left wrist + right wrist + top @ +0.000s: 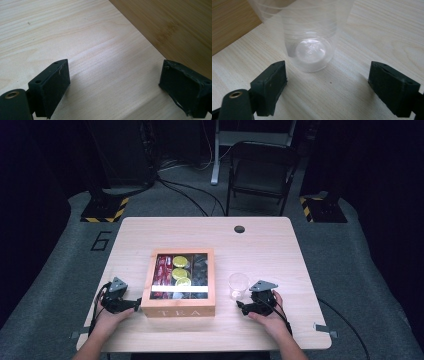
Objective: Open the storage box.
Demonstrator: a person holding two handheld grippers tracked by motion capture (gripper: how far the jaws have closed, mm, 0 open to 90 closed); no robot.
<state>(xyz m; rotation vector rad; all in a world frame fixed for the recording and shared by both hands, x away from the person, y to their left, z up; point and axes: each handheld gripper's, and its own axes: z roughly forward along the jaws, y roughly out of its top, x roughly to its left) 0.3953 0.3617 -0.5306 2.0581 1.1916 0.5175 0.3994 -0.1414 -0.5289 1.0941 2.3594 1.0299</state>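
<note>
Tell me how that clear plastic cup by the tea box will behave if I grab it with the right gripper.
The clear cup looks thin-walled and empty, so it is probably very light and may flex or crack under a hard squeeze. It stands upright, taller than its base is wide, so a nudge from one jaw could tip or slide it. The right gripper is open just short of it.

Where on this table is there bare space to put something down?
The far strip of the table between the tea box and the round hole is bare, as is the right side beyond the clear cup. It is crowded along the near edge, where the left gripper sits by the box and the right gripper by the cup.
</note>
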